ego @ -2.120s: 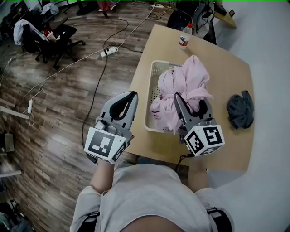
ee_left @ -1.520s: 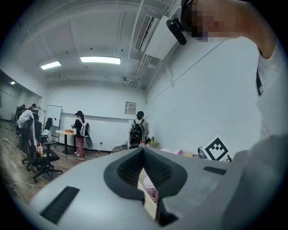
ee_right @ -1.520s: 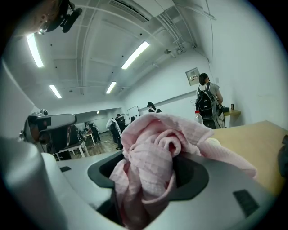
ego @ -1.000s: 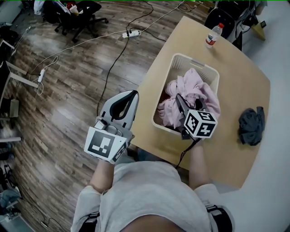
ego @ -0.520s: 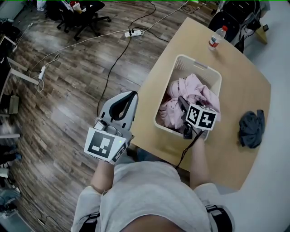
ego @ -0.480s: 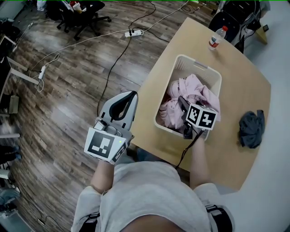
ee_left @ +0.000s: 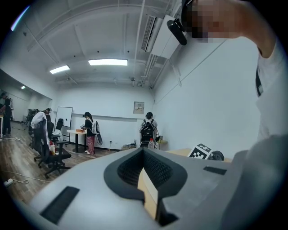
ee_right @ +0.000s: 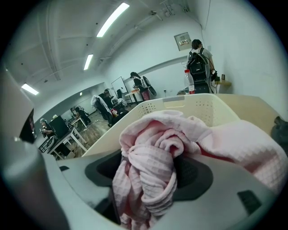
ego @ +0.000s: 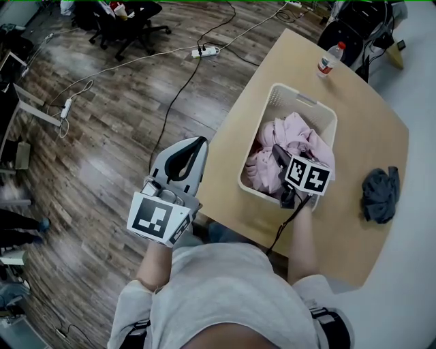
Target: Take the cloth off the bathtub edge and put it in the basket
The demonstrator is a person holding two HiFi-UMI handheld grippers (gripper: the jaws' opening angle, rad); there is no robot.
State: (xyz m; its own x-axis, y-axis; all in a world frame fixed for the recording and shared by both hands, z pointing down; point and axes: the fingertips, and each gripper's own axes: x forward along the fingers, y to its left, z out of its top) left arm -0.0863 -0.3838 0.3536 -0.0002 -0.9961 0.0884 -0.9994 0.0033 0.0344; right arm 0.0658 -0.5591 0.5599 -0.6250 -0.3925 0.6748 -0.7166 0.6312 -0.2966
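Observation:
The pink waffle cloth (ego: pixel 291 133) lies bunched in the white plastic basket (ego: pixel 286 95) on the tan table (ego: pixel 354 129). My right gripper (ego: pixel 281 155) reaches down into the basket over the cloth. In the right gripper view a wad of the cloth (ee_right: pixel 150 155) sits between the jaws, which are opening and stand wide, with a gap showing at the left pad. The basket wall (ee_right: pixel 180 105) rises behind it. My left gripper (ego: pixel 193 144) hangs over the wooden floor left of the table, shut with nothing in it, as its own view (ee_left: pixel 144 151) also shows.
A dark grey cloth (ego: pixel 379 195) lies on the table to the right of the basket. A water bottle (ego: pixel 328 60) stands at the table's far end. Cables and a power strip (ego: pixel 204 51) run across the floor, with office chairs (ego: pixel 129 17) beyond.
My right gripper has sunk lower into the basket with the pink cloth, which now rests inside it. The left gripper has stayed where it was.

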